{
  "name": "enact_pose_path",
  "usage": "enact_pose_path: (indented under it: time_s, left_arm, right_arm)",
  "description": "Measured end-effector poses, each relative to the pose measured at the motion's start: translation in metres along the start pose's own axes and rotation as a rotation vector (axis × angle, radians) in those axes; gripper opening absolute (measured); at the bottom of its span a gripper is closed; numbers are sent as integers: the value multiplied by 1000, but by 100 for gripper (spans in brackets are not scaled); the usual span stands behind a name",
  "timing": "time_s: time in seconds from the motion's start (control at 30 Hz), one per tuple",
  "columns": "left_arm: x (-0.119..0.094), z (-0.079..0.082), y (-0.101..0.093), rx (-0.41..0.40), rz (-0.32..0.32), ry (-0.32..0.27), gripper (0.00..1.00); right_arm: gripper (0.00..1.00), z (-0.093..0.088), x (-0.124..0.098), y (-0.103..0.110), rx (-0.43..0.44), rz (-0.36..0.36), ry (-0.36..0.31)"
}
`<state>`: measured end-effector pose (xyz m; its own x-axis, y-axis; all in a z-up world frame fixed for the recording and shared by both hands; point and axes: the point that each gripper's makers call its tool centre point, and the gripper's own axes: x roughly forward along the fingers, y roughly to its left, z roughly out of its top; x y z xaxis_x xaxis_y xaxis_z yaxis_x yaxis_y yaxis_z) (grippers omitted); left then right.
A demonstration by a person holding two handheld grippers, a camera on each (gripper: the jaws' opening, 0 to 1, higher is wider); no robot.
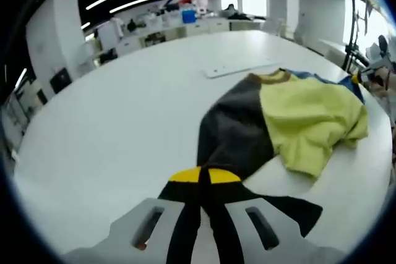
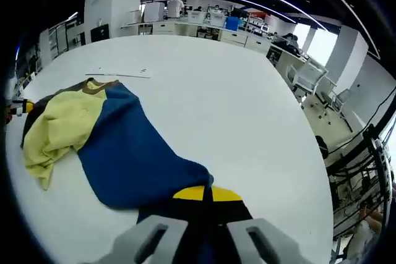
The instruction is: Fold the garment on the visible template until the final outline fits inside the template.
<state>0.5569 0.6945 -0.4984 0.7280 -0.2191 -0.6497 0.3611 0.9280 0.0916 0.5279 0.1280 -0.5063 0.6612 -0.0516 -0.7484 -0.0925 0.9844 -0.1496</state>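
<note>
Left gripper [image 1: 203, 185]: jaws closed, pinching shirt [image 1: 272, 122] hem, 6 o'clock
Right gripper [image 2: 206, 197]: jaws closed on blue sleeve [image 2: 133, 153]
Table [image 1: 124, 109]: white

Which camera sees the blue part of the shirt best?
The right gripper view: the blue panel spreads wide across the white table, running down to the right gripper. The left gripper view catches just a thin blue strip behind the yellow part.

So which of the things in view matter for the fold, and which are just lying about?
For the job:
- garment, yellow, dark and blue panels, on the white table
- left claw, shut on the dark panel
- right claw, shut on the blue panel

Just lying about:
- flat white strip beyond the collar
- background desks
</note>
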Motion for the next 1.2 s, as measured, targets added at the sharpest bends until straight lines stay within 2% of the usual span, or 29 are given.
enact_pose_path:
  time_s: [0.17, 0.4, 0.63, 0.87, 0.9, 1.0, 1.07, 1.13, 1.2]
  left_arm:
    - [2, -1, 7, 70, 6, 24, 0]
    - [4, 1, 17, 62, 19, 29, 0]
    - [5, 0, 20, 84, 33, 41, 0]
    - [6, 2, 23, 71, 43, 32, 0]
    - [5, 2, 23, 77, 43, 28, 0]
    - [2, 4, 23, 63, 45, 17, 0]
    - [-1, 5, 23, 51, 63, 16, 7]
    - [-5, 9, 20, 45, 52, -4, 19]
    - [-11, 14, 16, 28, 35, -31, 24]
  right_arm:
    - [0, -4, 12, -13, 61, -15, 27]
    - [0, -12, 11, -25, 36, -39, 81]
    - [0, -12, 10, -35, 32, -50, 86]
    - [0, -11, 9, -35, 42, -46, 83]
    - [0, -10, 9, -35, 51, -43, 77]
    - [0, -7, 8, -28, 175, -5, 50]
    - [1, -1, 5, -27, 195, -1, 23]
    - [10, 4, 1, -23, 165, 5, 9]
    - [19, 9, -4, -19, 133, 1, -7]
